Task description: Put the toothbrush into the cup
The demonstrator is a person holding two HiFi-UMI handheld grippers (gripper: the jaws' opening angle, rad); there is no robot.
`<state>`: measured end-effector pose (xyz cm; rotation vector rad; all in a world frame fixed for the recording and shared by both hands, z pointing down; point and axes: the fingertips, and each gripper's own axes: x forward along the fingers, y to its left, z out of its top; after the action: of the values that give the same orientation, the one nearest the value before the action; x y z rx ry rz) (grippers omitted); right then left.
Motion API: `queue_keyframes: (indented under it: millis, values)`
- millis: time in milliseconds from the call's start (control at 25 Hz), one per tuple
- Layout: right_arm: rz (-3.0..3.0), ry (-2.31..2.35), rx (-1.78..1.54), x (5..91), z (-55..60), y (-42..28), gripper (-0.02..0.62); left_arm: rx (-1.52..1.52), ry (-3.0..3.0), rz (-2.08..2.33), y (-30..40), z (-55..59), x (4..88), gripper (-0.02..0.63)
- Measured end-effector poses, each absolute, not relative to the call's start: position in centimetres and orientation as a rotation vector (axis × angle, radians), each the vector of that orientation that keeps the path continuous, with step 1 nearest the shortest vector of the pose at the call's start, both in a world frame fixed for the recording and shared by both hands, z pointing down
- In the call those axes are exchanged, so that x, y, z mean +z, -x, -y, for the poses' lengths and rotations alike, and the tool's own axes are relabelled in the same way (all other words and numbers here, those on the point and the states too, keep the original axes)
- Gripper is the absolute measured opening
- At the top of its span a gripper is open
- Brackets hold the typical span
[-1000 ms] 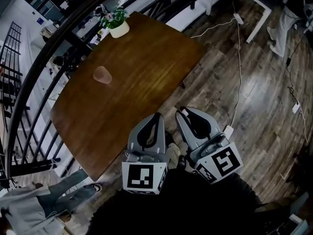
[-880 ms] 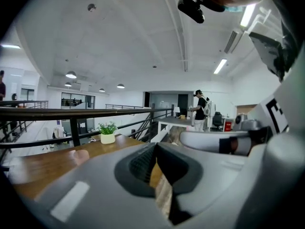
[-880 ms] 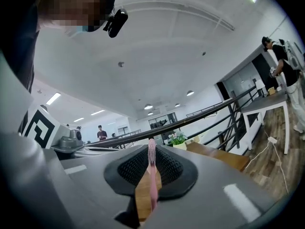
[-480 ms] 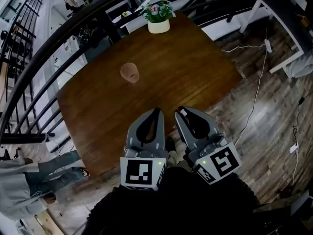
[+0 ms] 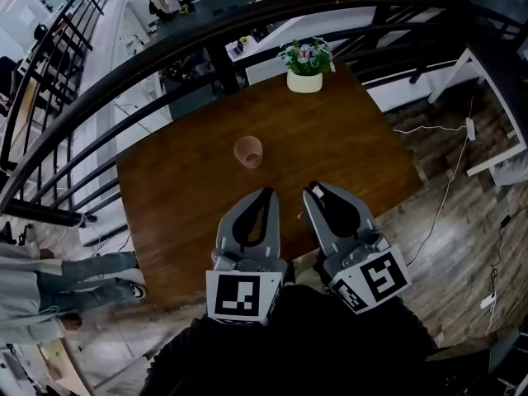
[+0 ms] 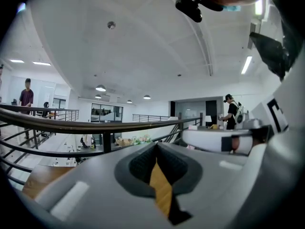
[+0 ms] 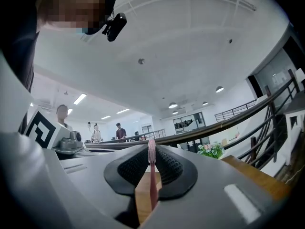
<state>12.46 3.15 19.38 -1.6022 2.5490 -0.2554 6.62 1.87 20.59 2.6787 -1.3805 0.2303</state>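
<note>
Pink toothbrush (image 7: 151, 180) is pinched between the jaws of my right gripper (image 5: 315, 193), its head past the tips, over the near part of the wooden table (image 5: 173, 196). My left gripper (image 5: 265, 196) is pressed together and empty. The cup (image 5: 248, 151) stands ahead of both, so I should bring the brush over its mouth, tip it down, and release only once the end is inside.

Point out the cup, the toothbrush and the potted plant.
cup (image 5: 248, 151): head view, its open top.
toothbrush (image 7: 151, 178): right gripper view, its pink handle between the jaws.
potted plant (image 5: 304, 82): head view, its white pot.
</note>
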Motion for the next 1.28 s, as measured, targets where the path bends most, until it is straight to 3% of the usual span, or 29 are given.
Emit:
queue_keyframes:
  millis: [1280]
  values:
    - [-2.859, 1.207, -0.360, 21.5, 11.2, -6.0, 0.046, 0.205, -2.363, 1.714, -1.0, 10.4, 22.7, 0.009]
